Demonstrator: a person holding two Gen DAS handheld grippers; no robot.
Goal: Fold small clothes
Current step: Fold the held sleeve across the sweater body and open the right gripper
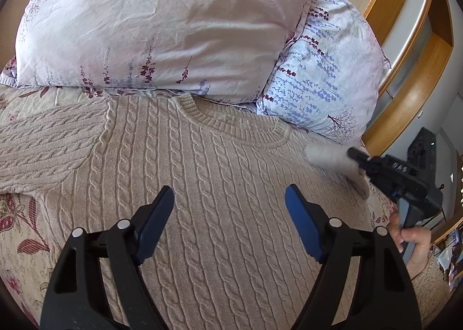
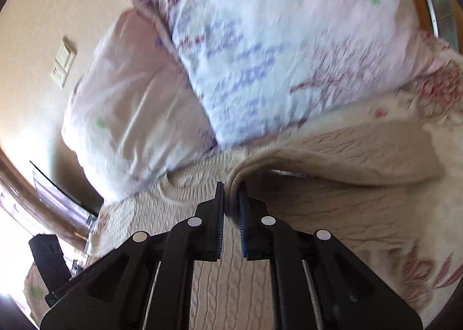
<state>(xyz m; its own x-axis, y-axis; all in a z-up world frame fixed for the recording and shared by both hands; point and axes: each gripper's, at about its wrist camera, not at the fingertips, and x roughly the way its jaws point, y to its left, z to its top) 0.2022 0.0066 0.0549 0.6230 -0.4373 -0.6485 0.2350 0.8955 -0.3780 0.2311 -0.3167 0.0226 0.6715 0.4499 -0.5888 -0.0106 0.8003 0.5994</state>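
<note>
A beige cable-knit sweater (image 1: 202, 185) lies flat on the bed, its neck toward the pillows and one sleeve spread to the left. My left gripper (image 1: 230, 199) is open and empty just above the sweater's chest. My right gripper (image 2: 231, 194) is shut on the sweater's right sleeve (image 2: 332, 168) and holds it lifted and folded over the body. In the left wrist view the right gripper (image 1: 356, 156) shows at the right edge with the blurred sleeve end (image 1: 327, 158) in it.
Two floral pillows (image 1: 162, 29) (image 1: 327, 81) lie just beyond the sweater's neck. A floral bedspread (image 1: 20, 228) lies under the sweater. A wooden headboard (image 1: 405, 49) curves at the right. A wall switch plate (image 2: 63, 61) is on the beige wall.
</note>
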